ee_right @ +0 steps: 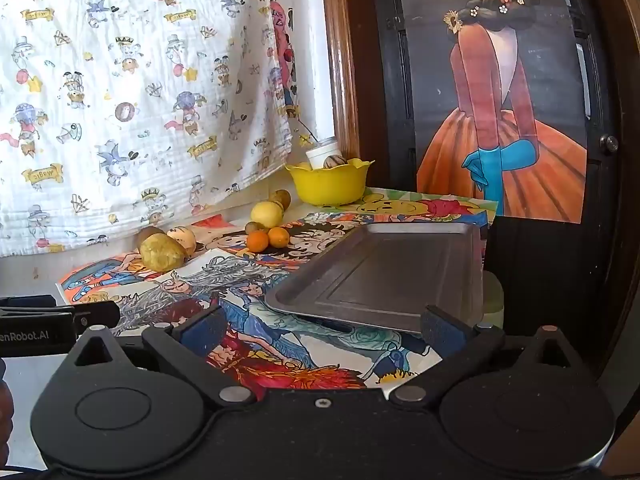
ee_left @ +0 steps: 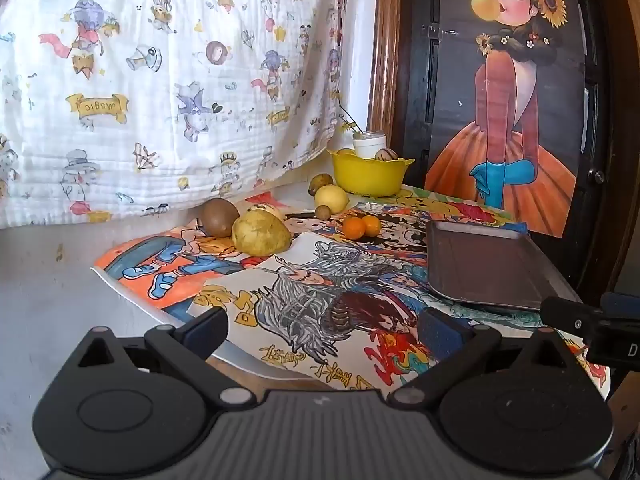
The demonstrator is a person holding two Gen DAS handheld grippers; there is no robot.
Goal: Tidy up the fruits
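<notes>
- Left hand-held gripper — jaws spread wide, empty.
- Right hand-held gripper — likewise spread, empty.
- Rectangular grey metal tray — bare, beside two small orange fruits.

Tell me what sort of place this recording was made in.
Probably a home, on a makeshift tabletop rather than a lab bench. A cartoon-print cloth hangs as a backdrop, hand-coloured drawings cover the surface, and loose fruit lies beside a yellow bowl and a metal tray, next to a wood-framed dark door.
</notes>
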